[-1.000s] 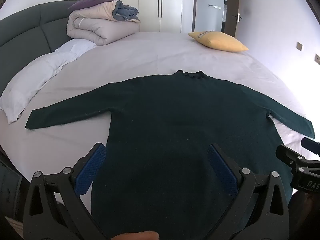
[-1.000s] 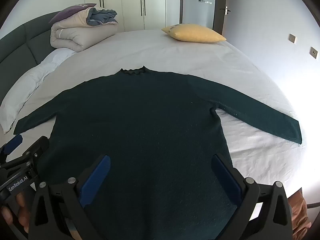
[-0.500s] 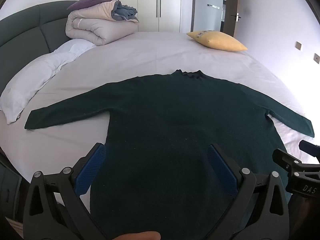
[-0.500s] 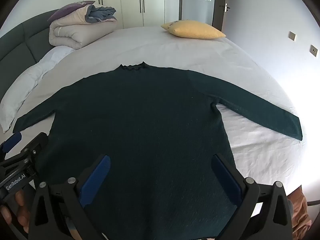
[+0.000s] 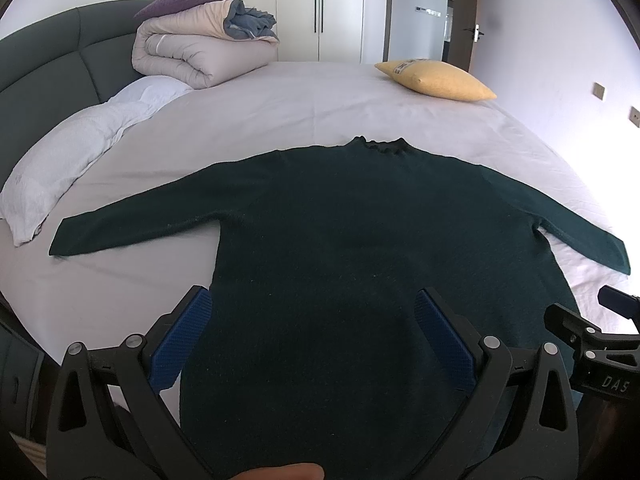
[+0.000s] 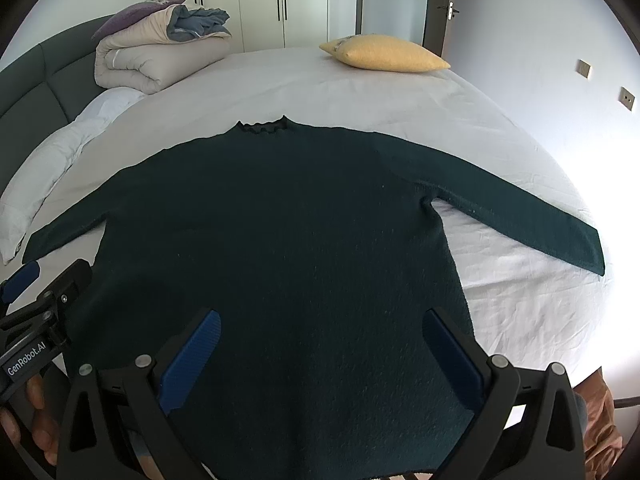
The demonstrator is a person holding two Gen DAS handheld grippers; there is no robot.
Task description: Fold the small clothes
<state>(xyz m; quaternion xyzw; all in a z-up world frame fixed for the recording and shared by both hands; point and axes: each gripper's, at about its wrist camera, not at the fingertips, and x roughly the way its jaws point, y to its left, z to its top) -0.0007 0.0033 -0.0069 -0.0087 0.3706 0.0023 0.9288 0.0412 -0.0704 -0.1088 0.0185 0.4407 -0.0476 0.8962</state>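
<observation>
A dark green long-sleeved sweater (image 5: 360, 240) lies flat on the white bed sheet (image 5: 320, 112), collar away from me, both sleeves spread out to the sides. It also shows in the right wrist view (image 6: 280, 232). My left gripper (image 5: 312, 332) is open and empty, held above the sweater's lower left part. My right gripper (image 6: 320, 344) is open and empty above the lower right part. Each gripper shows at the edge of the other's view, the right one (image 5: 592, 340) and the left one (image 6: 36, 312).
A rolled duvet (image 5: 200, 52) and a white pillow (image 5: 80, 148) lie at the far left by the dark headboard (image 5: 48, 80). A yellow cushion (image 5: 436, 80) lies at the far right. Wardrobe doors (image 5: 304, 8) and a doorway stand behind the bed.
Both views have shifted slightly; the sweater sits a little lower and closer in the frames. The sweater itself has not moved and both grippers stay open.
</observation>
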